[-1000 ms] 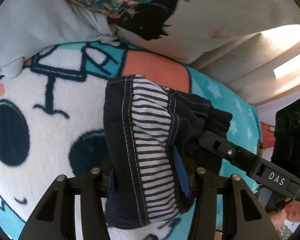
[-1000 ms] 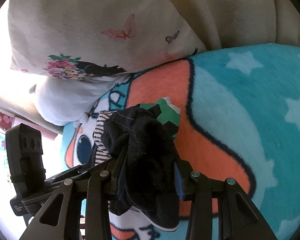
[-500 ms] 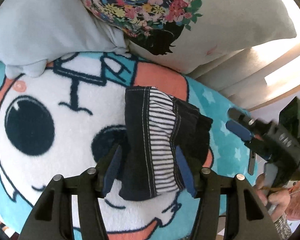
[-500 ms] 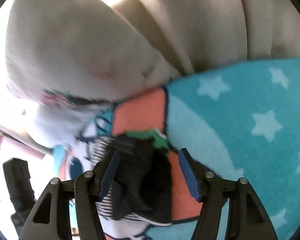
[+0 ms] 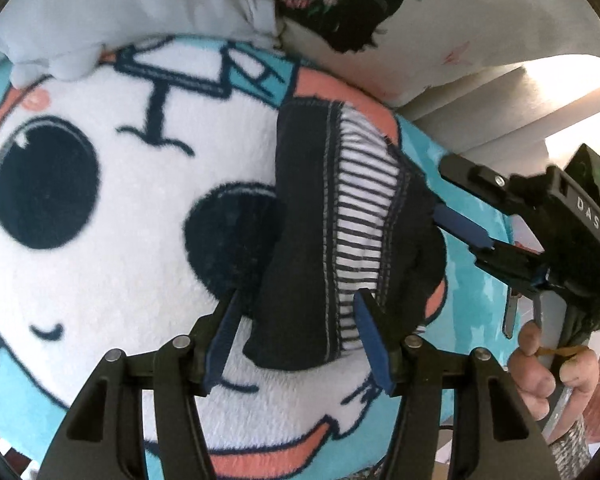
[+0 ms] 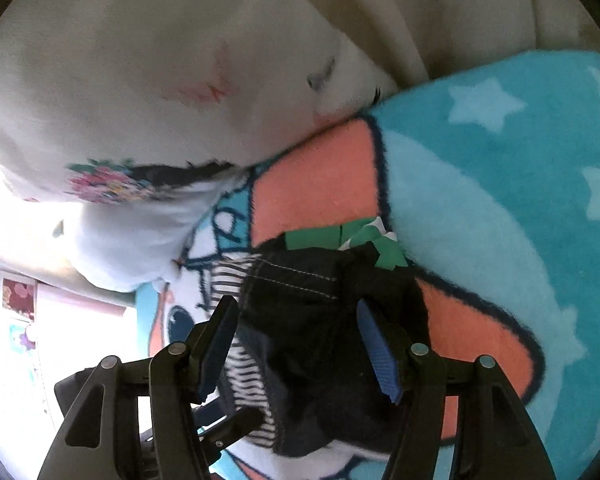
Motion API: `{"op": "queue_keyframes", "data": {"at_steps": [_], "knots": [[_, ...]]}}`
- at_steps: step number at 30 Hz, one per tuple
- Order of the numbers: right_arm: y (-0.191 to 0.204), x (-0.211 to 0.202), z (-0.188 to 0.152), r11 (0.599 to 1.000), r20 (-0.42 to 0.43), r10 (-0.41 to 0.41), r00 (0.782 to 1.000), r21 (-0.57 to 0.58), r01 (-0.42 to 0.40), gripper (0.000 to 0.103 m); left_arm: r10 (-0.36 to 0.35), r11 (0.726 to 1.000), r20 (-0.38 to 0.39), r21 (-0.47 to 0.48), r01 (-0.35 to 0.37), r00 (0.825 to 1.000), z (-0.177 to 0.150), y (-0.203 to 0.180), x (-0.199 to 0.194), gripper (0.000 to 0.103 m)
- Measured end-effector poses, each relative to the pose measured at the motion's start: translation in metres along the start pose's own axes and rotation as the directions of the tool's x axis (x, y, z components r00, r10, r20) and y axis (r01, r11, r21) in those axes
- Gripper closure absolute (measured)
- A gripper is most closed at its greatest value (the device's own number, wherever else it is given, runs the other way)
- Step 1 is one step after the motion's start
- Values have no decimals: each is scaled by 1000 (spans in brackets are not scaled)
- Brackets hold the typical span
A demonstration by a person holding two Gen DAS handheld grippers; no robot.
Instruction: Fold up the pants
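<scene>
The left tongs (image 5: 296,328) stand open, blue pads on either side of the near end of the folded pants (image 5: 340,248) without pinching them. The pants, dark with a striped panel, lie in a compact bundle on the cartoon blanket (image 5: 100,240), over the white face print. To the right, the right tongs (image 6: 294,346) are likewise spread apart, straddling the bundle's other end (a green patch (image 6: 380,248) shows beyond). Pillows (image 6: 140,80) press against the blanket's far edge.
</scene>
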State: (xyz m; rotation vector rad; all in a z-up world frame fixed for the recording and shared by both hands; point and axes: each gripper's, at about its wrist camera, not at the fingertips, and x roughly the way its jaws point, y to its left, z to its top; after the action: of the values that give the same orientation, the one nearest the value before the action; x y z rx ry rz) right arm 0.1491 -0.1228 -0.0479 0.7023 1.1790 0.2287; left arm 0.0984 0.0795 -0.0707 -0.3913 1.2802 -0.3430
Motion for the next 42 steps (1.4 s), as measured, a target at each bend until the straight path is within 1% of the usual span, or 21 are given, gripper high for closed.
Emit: {"op": "queue_keyframes", "data": {"at_steps": [1, 4, 5, 7, 8, 11, 14, 15, 16, 18, 19, 20, 22, 23, 24, 28, 31, 33, 35, 38, 42], "knots": [[3, -8, -2, 1000, 14, -12, 1000, -13, 12, 36, 4, 1000, 23, 13, -5, 1000, -3, -2, -8, 46], [11, -35, -18, 993, 81, -83, 993, -74, 89, 34, 35, 997, 92, 65, -41, 995, -12, -12, -26, 46], [13, -43, -26, 987, 105, -122, 987, -92, 131, 34, 42, 996, 106, 73, -49, 994, -15, -14, -30, 46], [14, -51, -40, 975, 130, -177, 976, -109, 191, 34, 61, 993, 134, 91, -74, 989, -22, -18, -40, 46], [13, -56, -49, 968, 141, -204, 969, -117, 221, 34, 78, 990, 153, 104, -94, 985, -27, -23, -45, 46], [7, -70, -68, 951, 174, -253, 952, -135, 277, 34, 122, 978, 234, 139, -157, 965, -36, -39, -61, 46], [-3, -84, -83, 943, 190, -270, 944, -146, 299, 34, 163, 965, 327, 141, -219, 931, -47, -55, -86, 45], [-4, -87, -88, 942, 185, -269, 945, -156, 298, 34, 175, 962, 357, 135, -236, 917, -50, -60, -93, 41], [-5, -89, -92, 938, 180, -272, 945, -172, 302, 34, 188, 959, 393, 125, -255, 900, -55, -66, -102, 38], [-4, -92, -100, 926, 184, -287, 940, -196, 322, 34, 210, 954, 449, 101, -283, 868, -63, -77, -112, 25], [-2, -95, -103, 923, 190, -287, 939, -209, 324, 34, 225, 949, 484, 87, -303, 846, -68, -82, -119, 23], [-1, -98, -109, 919, 195, -280, 940, -229, 322, 34, 236, 945, 505, 79, -317, 830, -72, -86, -123, 20], [5, -102, -117, 905, 201, -277, 940, -275, 325, 33, 256, 939, 534, 61, -338, 806, -80, -92, -129, 18], [9, -105, -122, 893, 211, -277, 937, -305, 332, 33, 263, 936, 545, 54, -347, 796, -82, -96, -132, 17], [12, -107, -126, 883, 220, -275, 936, -327, 336, 32, 270, 934, 550, 50, -353, 790, -85, -98, -134, 16], [19, -115, -139, 854, 243, -264, 933, -391, 343, 30, 299, 921, 577, 34, -388, 760, -100, -111, -140, 15], [18, -117, -143, 851, 237, -259, 936, -403, 337, 29, 317, 911, 593, 27, -412, 740, -112, -117, -142, 11], [15, -117, -144, 855, 223, -255, 941, -402, 327, 29, 328, 905, 598, 24, -425, 732, -118, -120, -144, 10], [13, -117, -146, 857, 212, -252, 944, -404, 319, 29, 338, 900, 594, 24, -436, 730, -122, -122, -143, 10], [13, -113, -149, 850, 198, -260, 945, -418, 321, 29, 356, 893, 575, 21, -449, 736, -124, -123, -138, 9], [11, -107, -152, 843, 177, -269, 947, -432, 320, 28, 364, 894, 553, 17, -447, 749, -123, -121, -132, 9]]}}
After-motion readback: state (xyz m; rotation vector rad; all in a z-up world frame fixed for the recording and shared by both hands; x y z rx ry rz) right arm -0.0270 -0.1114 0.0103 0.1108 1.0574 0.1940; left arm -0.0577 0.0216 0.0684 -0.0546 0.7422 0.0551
